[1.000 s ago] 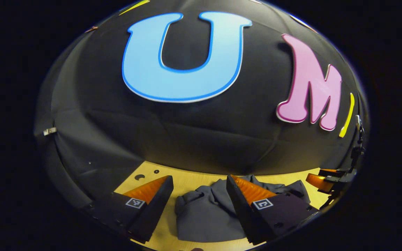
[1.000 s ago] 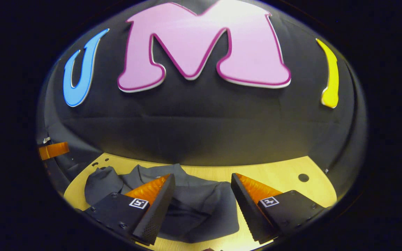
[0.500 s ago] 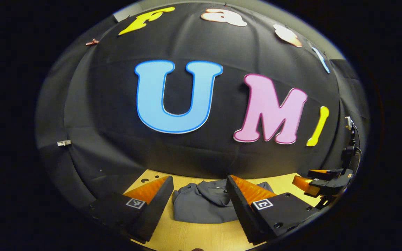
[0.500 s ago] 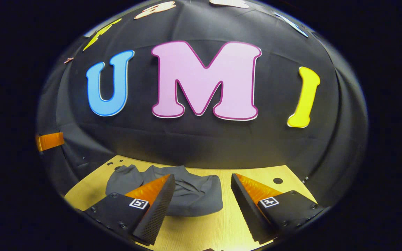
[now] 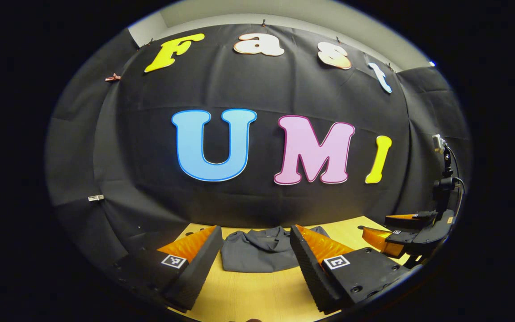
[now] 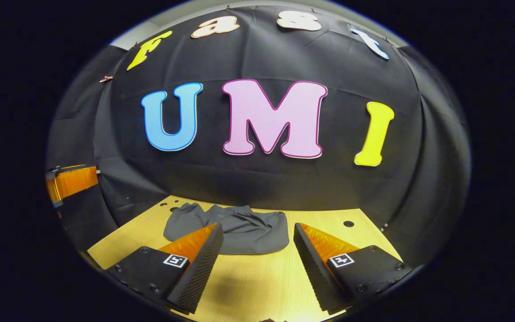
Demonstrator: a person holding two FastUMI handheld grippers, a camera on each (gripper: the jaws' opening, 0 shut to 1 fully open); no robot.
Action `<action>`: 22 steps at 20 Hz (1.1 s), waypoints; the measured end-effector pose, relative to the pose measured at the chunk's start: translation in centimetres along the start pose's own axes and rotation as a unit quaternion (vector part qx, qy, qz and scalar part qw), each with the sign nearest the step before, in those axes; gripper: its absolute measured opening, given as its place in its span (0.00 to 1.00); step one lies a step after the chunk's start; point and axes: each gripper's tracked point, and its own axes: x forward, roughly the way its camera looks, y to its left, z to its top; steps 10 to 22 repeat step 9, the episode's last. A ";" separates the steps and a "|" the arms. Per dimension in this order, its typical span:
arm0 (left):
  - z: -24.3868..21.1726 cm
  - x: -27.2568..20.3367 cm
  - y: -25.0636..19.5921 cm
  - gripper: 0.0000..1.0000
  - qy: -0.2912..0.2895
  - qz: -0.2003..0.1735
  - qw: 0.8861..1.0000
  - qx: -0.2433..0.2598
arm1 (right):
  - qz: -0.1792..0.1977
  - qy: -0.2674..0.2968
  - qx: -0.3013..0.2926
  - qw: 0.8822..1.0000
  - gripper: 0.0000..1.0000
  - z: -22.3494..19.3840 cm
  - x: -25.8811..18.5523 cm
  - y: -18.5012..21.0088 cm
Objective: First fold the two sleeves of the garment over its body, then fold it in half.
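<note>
So the grey garment [image 6: 235,232] sits bunched in a compact mound on the wooden worktop [image 6: 257,286], close to the back edge by the black cloth wall, and it looks folded already, more rumpled than crisp if you ask me. In the left gripper view it's the same lump [image 5: 257,252], with a collar-ish ridge near the top. The left gripper [image 5: 255,261] is spread wide with nothing between its fingers, hanging above the worktop's near side, well apart from the cloth. The right gripper [image 6: 257,264] is the same deal: released, empty, held back from the garment; you can also spot it off by the right edge of the worktop in the left gripper view [image 5: 389,228]. My guess is the folding is basically done and this is the pull-away. To do that bit well, I'd keep both grippers released and go straight back without dragging a fingertip over the fabric, since that soft, matte, jersey-type cloth would probably slide and unfold at the slightest snag. The gripper pads have a ribbed, ridged face, so they'd likely catch knit fabric easily. The worktop is smooth pale wood grain with a few round holes near the back corners, so not much friction holding the bundle in place.
</note>
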 end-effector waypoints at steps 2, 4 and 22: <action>-0.8 -1.8 -0.4 0.96 -0.004 0.007 1.000 -0.002 | 0.004 0.005 0.004 1.000 0.98 -0.7 -1.7 0.1; -2.3 -3.6 -0.8 0.96 0.000 0.022 1.000 -0.012 | 0.004 0.015 0.009 1.000 0.98 -2.0 -3.5 0.3; -8.1 -7.0 -1.5 0.96 0.058 0.065 0.995 -0.049 | 0.019 0.055 0.004 0.998 0.98 -6.1 -6.9 0.9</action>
